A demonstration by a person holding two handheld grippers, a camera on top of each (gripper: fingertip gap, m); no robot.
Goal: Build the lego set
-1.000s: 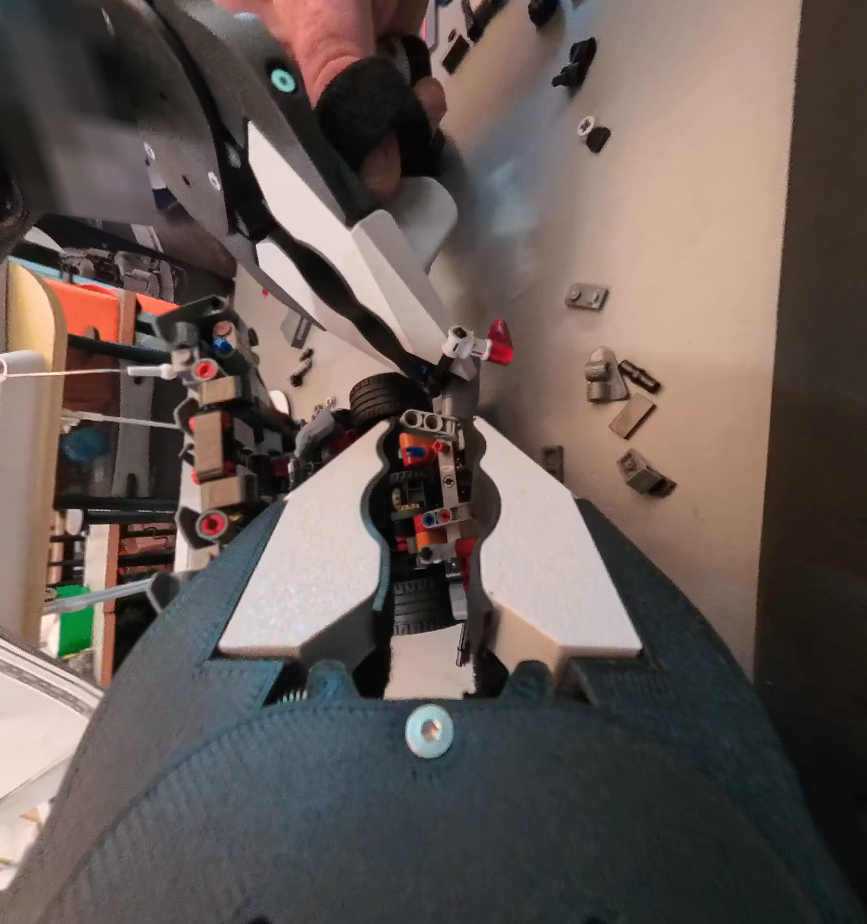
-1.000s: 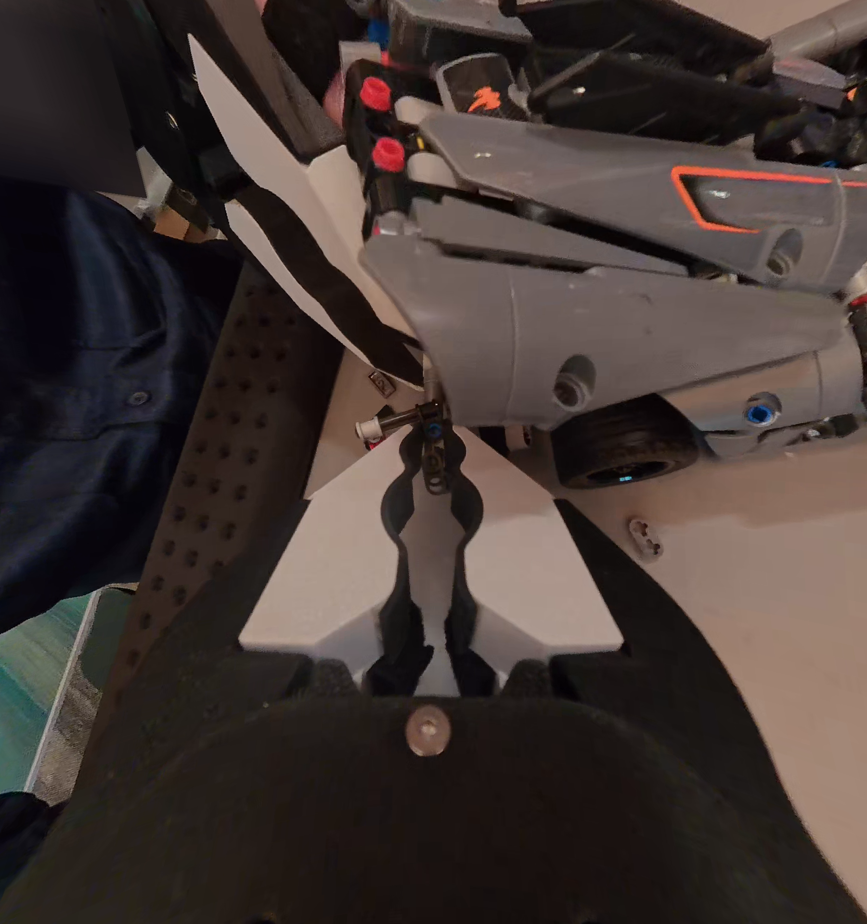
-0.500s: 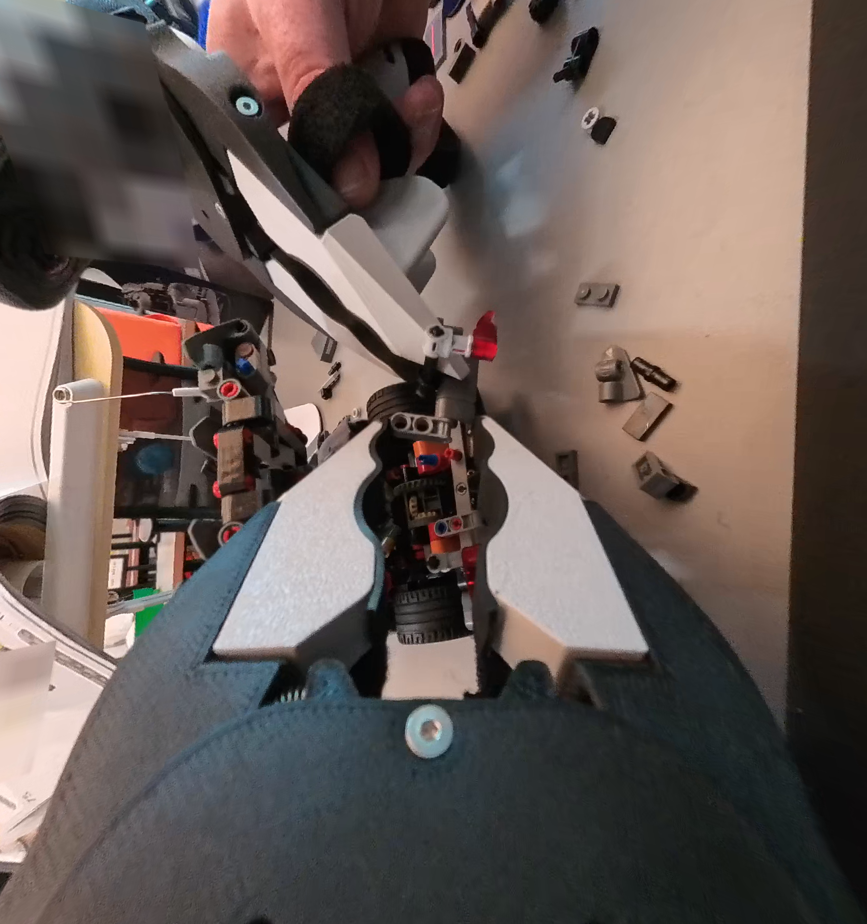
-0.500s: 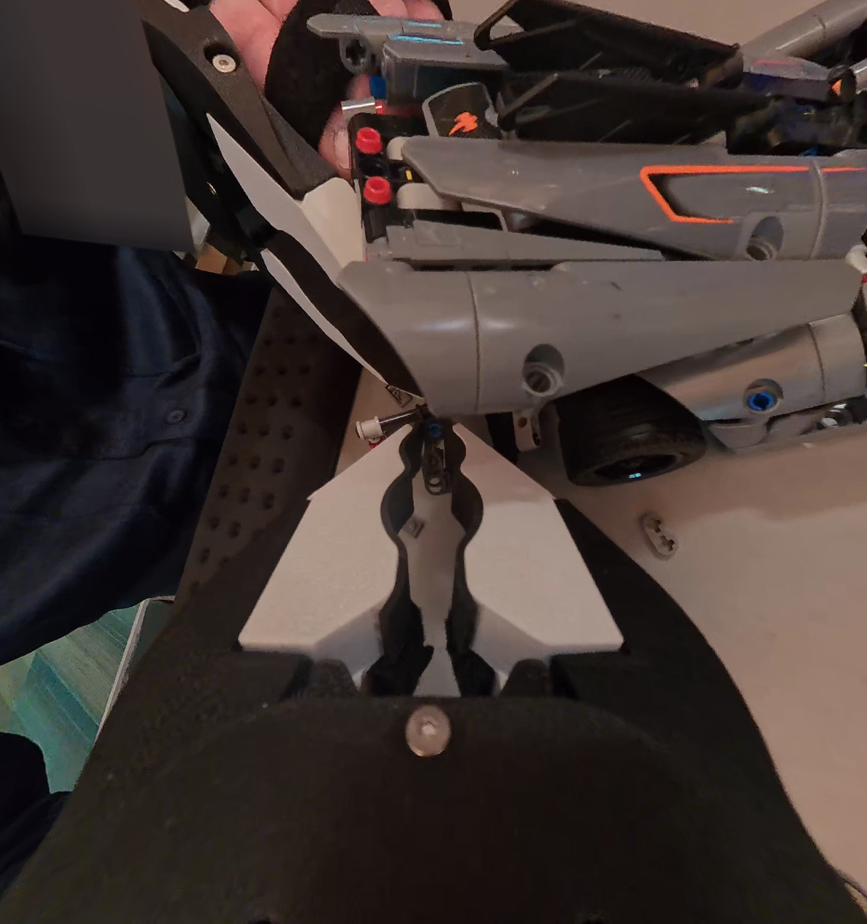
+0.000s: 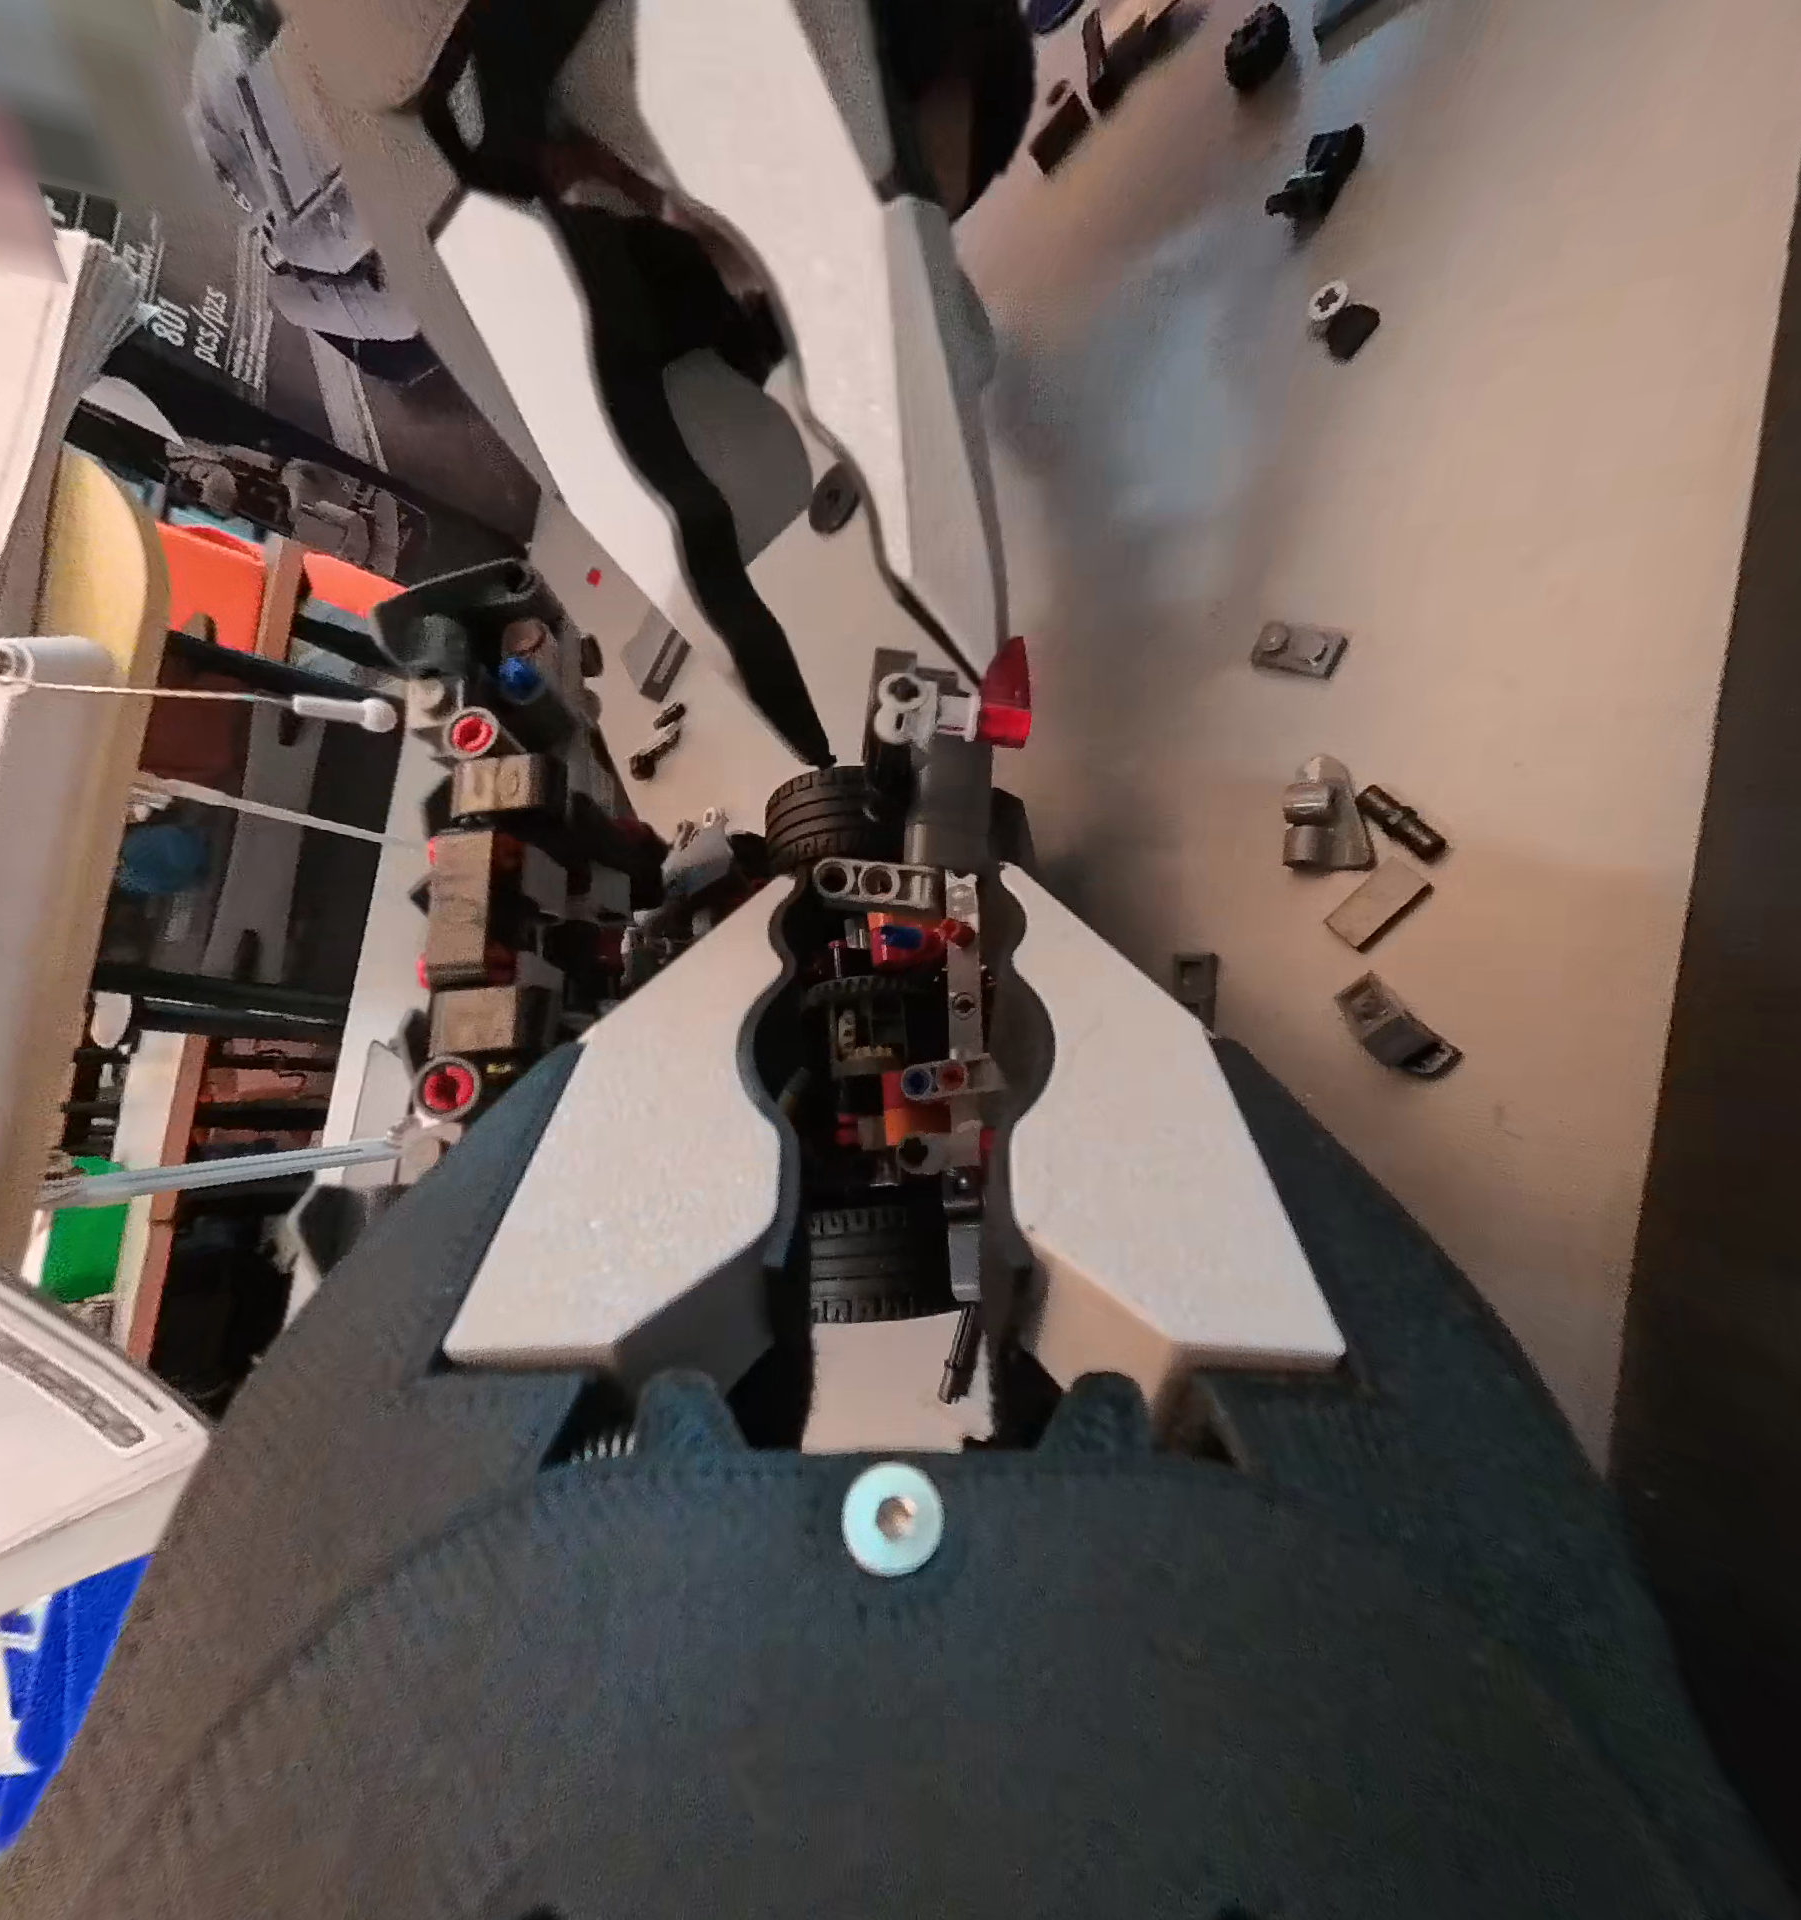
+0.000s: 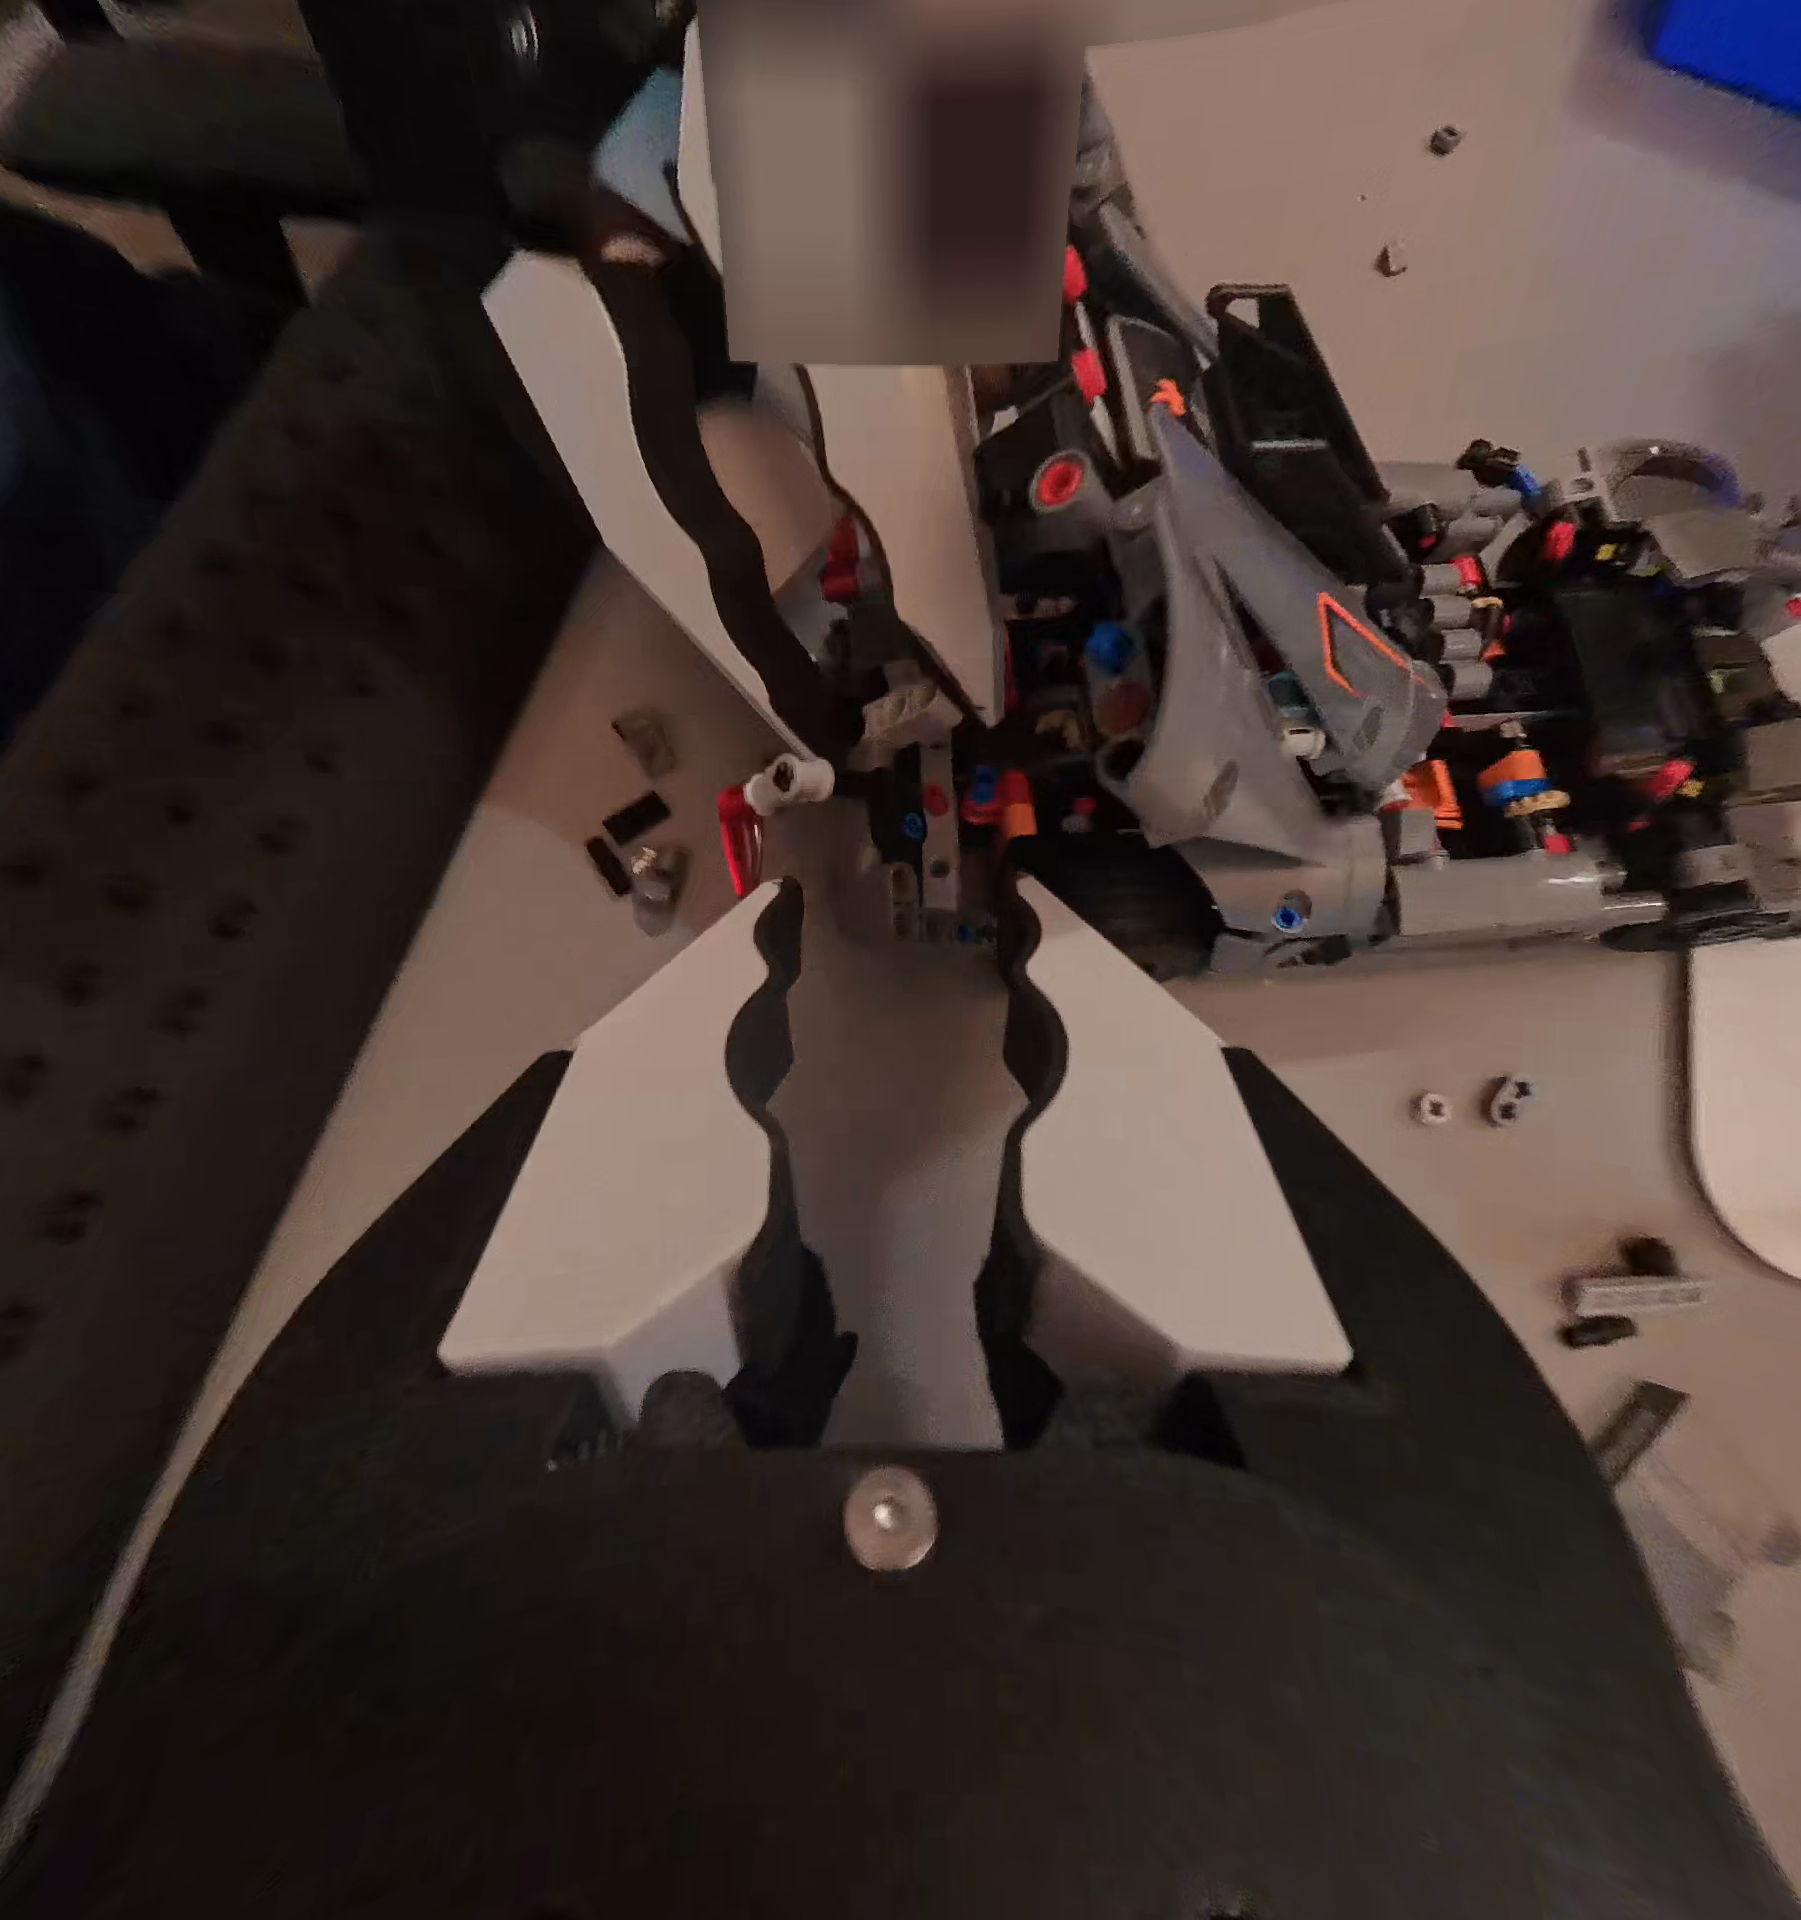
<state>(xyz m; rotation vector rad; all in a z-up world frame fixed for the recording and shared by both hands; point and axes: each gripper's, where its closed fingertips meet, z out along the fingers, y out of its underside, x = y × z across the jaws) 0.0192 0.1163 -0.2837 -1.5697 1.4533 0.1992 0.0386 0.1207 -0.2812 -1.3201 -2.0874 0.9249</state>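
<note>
Clamping the rear end of the grey-and-black brick-built car model [image 5: 906, 1039] between its pale fingers, my left gripper [image 5: 896, 883] keeps the car on the beige tabletop [image 5: 1498, 520]. My right gripper [image 6: 901, 894] hovers empty, jaws parted wide, just short of the small white connector with a translucent red tip [image 6: 761, 810] on the car's tail.

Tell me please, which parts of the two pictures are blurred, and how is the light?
Left wrist view: warm, dim light; the right gripper at top is motion-blurred, the model car sharp. Right wrist view: dim too; the loose pieces at right are smeared.
</note>
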